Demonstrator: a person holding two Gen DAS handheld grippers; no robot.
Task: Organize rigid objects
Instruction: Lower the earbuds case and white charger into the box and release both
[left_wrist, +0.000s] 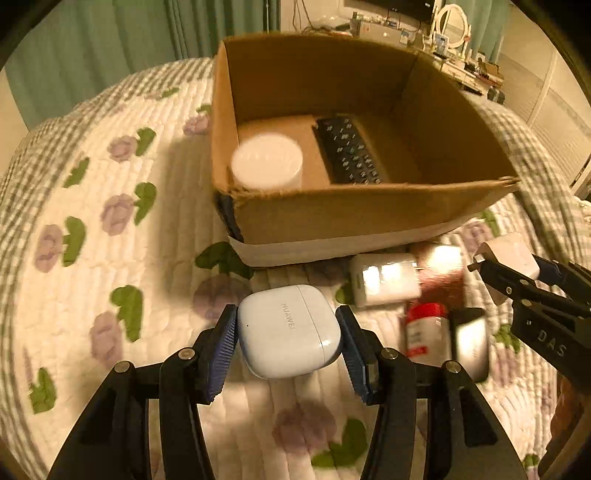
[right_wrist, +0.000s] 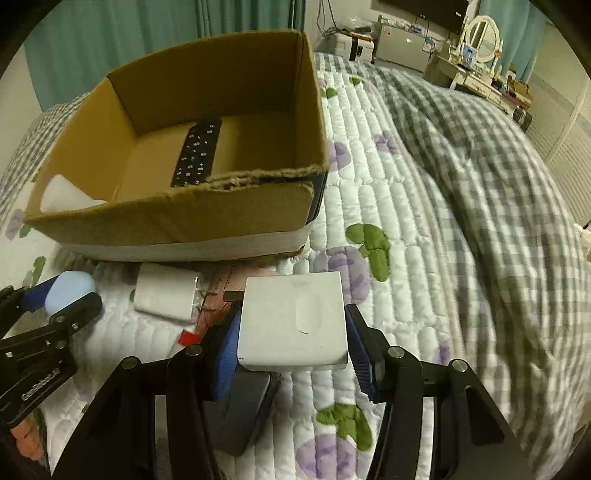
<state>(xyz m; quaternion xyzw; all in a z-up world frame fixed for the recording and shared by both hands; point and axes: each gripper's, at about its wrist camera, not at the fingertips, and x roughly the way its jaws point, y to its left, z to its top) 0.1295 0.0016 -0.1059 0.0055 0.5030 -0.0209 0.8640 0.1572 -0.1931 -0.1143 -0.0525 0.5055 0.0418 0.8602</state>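
An open cardboard box (left_wrist: 369, 210) stands on the quilted bed and holds a white round jar (left_wrist: 266, 161) and a black remote (left_wrist: 347, 151). My left gripper (left_wrist: 288, 339) is shut on a pale blue earbud case (left_wrist: 288, 328), held in front of the box. My right gripper (right_wrist: 291, 328) is shut on a white square charger block (right_wrist: 293, 321), held to the right of the left gripper. The box (right_wrist: 177, 221) and remote (right_wrist: 197, 151) also show in the right wrist view, as does the earbud case (right_wrist: 70, 291).
On the quilt before the box lie a white plug adapter (left_wrist: 384, 280), a small red-capped bottle (left_wrist: 424, 328) and a dark shiny object (left_wrist: 471, 339). A grey checked blanket (right_wrist: 480, 177) is heaped to the right. Furniture stands at the far wall.
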